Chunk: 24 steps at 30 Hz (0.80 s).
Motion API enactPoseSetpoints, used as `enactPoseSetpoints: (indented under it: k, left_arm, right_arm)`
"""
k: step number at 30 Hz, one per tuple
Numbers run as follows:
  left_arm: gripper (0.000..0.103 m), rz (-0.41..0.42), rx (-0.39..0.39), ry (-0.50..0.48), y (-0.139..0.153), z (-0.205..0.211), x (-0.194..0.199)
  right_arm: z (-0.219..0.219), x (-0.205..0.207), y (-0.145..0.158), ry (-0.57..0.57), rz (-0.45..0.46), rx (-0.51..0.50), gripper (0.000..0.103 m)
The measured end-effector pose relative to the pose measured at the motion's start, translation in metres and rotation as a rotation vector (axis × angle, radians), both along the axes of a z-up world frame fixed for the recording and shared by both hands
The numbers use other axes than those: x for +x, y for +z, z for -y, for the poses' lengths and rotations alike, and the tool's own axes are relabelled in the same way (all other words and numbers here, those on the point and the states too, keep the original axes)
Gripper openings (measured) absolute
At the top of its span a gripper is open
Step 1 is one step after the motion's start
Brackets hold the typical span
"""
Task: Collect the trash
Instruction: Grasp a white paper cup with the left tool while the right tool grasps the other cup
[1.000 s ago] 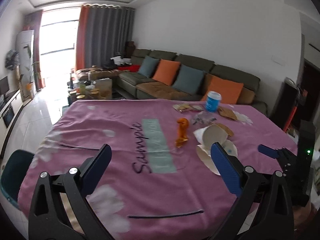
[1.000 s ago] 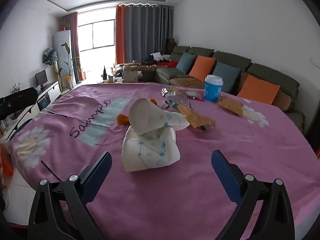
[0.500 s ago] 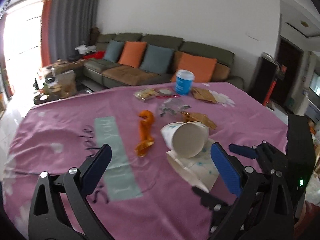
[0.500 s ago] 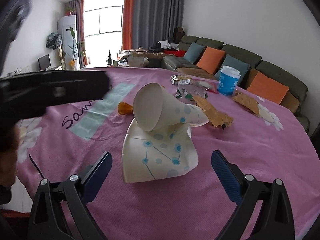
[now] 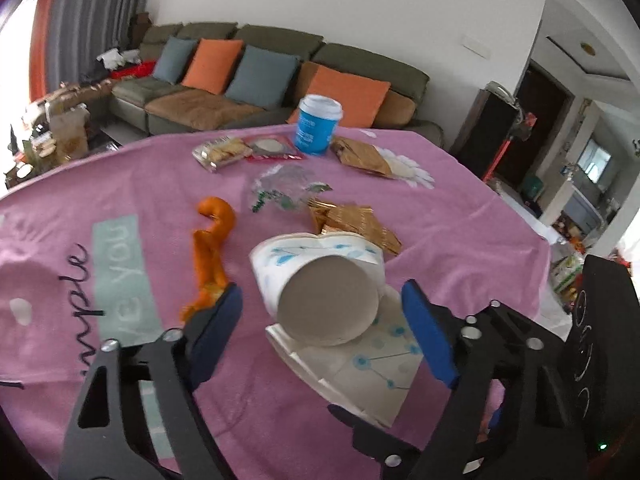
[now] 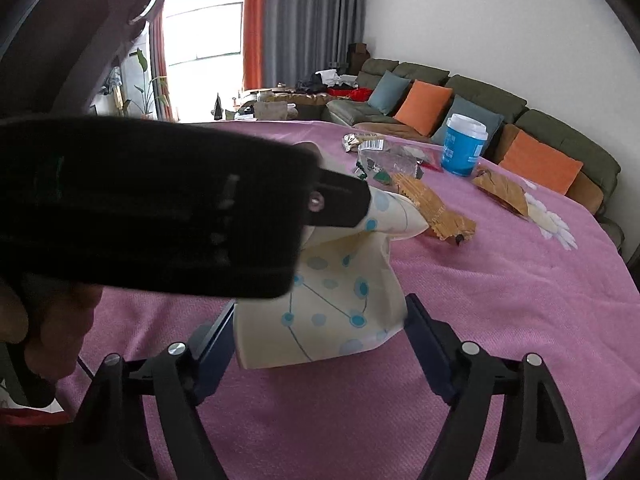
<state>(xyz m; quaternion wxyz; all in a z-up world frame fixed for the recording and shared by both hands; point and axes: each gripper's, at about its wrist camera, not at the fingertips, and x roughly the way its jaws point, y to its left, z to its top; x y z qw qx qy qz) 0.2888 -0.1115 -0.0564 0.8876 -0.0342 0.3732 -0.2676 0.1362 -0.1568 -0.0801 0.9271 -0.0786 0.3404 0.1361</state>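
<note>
Two white paper cups with blue dots lie on the pink tablecloth (image 5: 460,220). The upper cup (image 5: 328,304) rests on its side, base toward the left wrist camera. My left gripper (image 5: 322,336) has it between its closing jaws, with a gap on each side. Under it lies the flattened cup (image 6: 320,312). My right gripper (image 6: 320,340) is closing on that one and its blue pads touch both of its edges. The left gripper's black body (image 6: 160,208) hides most of the upper cup (image 6: 392,212) in the right wrist view.
Orange peel (image 5: 212,248) lies left of the cups. Behind them are gold wrappers (image 5: 356,224), a clear wrapper (image 5: 284,188), a cracker packet (image 5: 224,152) and a blue lidded cup (image 5: 318,124). A hand (image 6: 40,320) holds the left gripper. A sofa (image 5: 240,92) stands beyond the table.
The left gripper swung right and forward until its jaws flank the upper cup. Both grippers' jaws have narrowed. The left gripper's body now fills the left of the right wrist view.
</note>
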Motion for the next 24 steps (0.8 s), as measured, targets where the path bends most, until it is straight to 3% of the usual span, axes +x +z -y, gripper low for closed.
enactPoseSetpoints:
  k: [3,12,24]
  left_arm:
    - [0.064,-0.023,-0.017,-0.016,-0.006,0.005,0.008]
    - [0.061,-0.021,-0.037,0.000,-0.008,0.003,0.009]
    - [0.061,0.111,-0.065,0.068,0.044,-0.049,-0.039]
  right_arm:
    - [-0.001,-0.002,0.001,-0.001,0.000,0.006,0.074]
    - [0.000,-0.003,0.004,0.001,0.004,0.020,0.073]
    - [0.000,-0.022,0.027,0.025,0.054,0.058,0.073]
